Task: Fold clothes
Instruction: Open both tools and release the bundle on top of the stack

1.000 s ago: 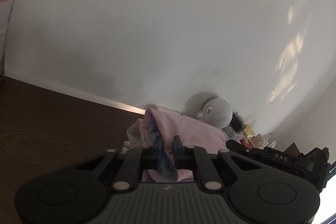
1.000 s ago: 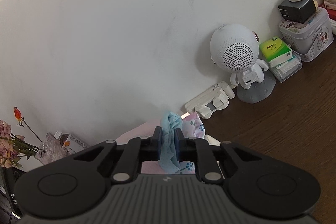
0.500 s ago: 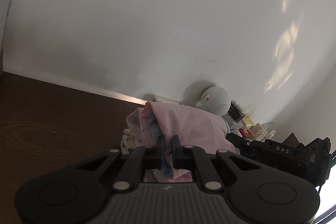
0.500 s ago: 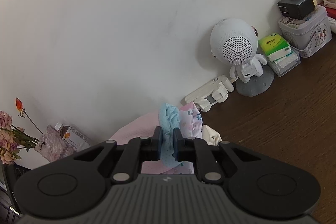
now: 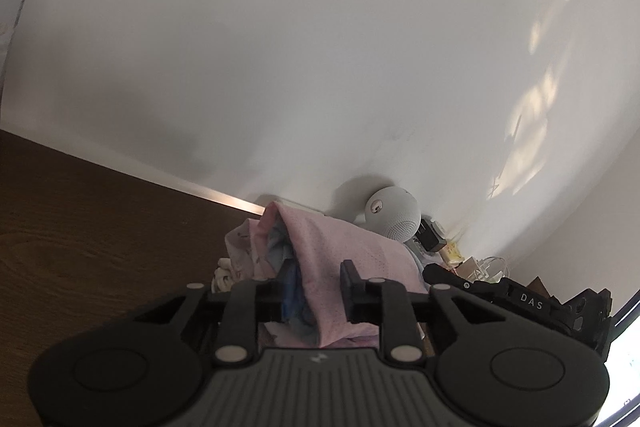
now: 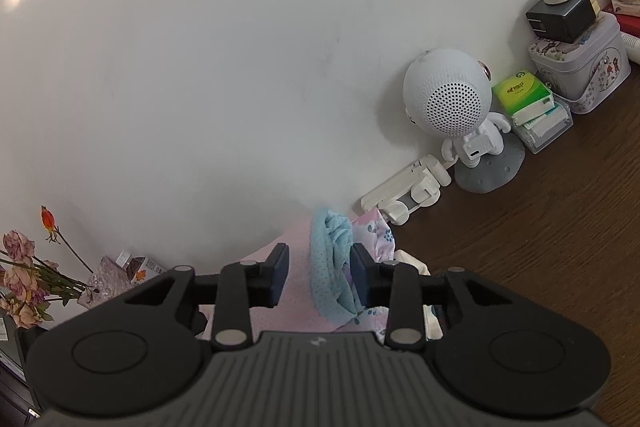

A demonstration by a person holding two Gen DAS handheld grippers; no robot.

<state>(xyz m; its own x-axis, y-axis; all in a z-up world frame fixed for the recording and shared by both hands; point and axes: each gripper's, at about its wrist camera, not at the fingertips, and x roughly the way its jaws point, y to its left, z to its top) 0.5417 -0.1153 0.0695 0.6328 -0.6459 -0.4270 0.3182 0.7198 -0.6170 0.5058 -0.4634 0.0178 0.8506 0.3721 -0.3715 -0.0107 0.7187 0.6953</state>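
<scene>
the left hand-held gripper [image 5: 316, 291] has its jaws spread apart, and the clothes [image 5: 352, 251], a bunched pile with a pink mesh layer on top and blue cloth under it, sit in the gap between the fingers [image 5: 352, 285]. the blue cloth touches the left finger; the pink fold stands clear of the right one, so nothing is clamped. the pile rests on the dark wooden surface [image 5: 80, 227] straight ahead of this hand-held gripper, close to the white wall [image 5: 280, 47].

the right hand-held gripper [image 6: 318, 277] is also open wide. a blue dotted cloth [image 6: 334, 267] from the same pile rises between its fingers [image 6: 276, 275], lying against the right finger and apart from the left one. pink mesh [image 6: 292, 291] fills the rest of the gap below, and a flowered piece [image 6: 378, 231] shows just to the right.

ahead and to the right of this hand-held gripper stands a round white robot speaker [image 6: 452, 103] on a grey base, a white power strip [image 6: 404, 193] beside it at the wall. further right are a green tissue pack [image 6: 522, 91] and a tin [image 6: 580, 67] with a black box [image 6: 560, 15] on top. flowers [image 6: 24, 267] show far left.
</scene>
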